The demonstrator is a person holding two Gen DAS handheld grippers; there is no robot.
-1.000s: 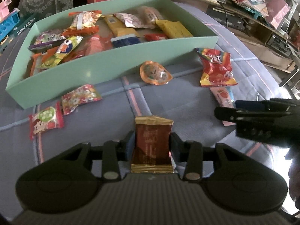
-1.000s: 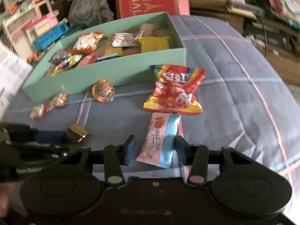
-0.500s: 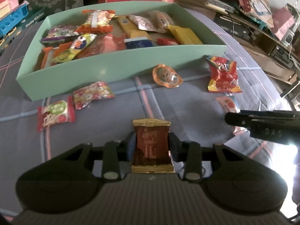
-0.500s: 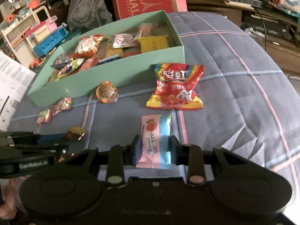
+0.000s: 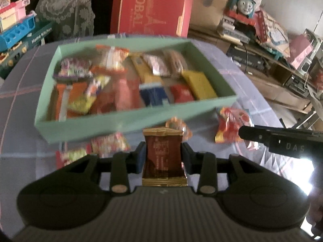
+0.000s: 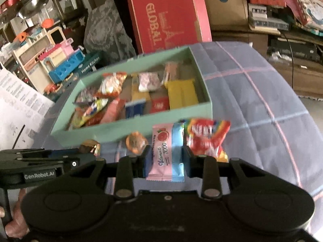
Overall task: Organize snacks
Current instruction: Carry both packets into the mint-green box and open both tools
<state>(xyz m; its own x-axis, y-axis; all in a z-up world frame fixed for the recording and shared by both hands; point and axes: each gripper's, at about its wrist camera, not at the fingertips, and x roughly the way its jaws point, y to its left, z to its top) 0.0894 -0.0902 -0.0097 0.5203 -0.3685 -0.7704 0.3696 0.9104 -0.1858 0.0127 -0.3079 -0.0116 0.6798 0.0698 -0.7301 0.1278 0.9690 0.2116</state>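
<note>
Two grippers are seen, and a snack is pinched in each one. In the left gripper (image 5: 162, 158) a brown packet (image 5: 163, 157) with gold ends is squeezed between the two jaws and is held upright. In the right gripper (image 6: 165, 159) a pink and blue packet (image 6: 167, 153) is squeezed the same way, with its top end poking out past the jaw tips.

Just past the left jaws, a small orange jelly cup (image 5: 177, 127) is found on the purple blanket (image 5: 18, 137). Two little flowery packets (image 5: 110, 144) are lying to the left of those jaws, and a red and yellow bag (image 5: 228, 125) is lying to the right of them.

Just beyond the right jaws, that same red bag (image 6: 206, 137) is seen on the right side, and the jelly cup (image 6: 136, 145) on the left side.

Farther ahead of both pairs of jaws, a green box (image 5: 129, 119) is set on the blanket. Many snacks are already packed inside it. A big red box (image 6: 169, 16) is stood up behind it.
</note>
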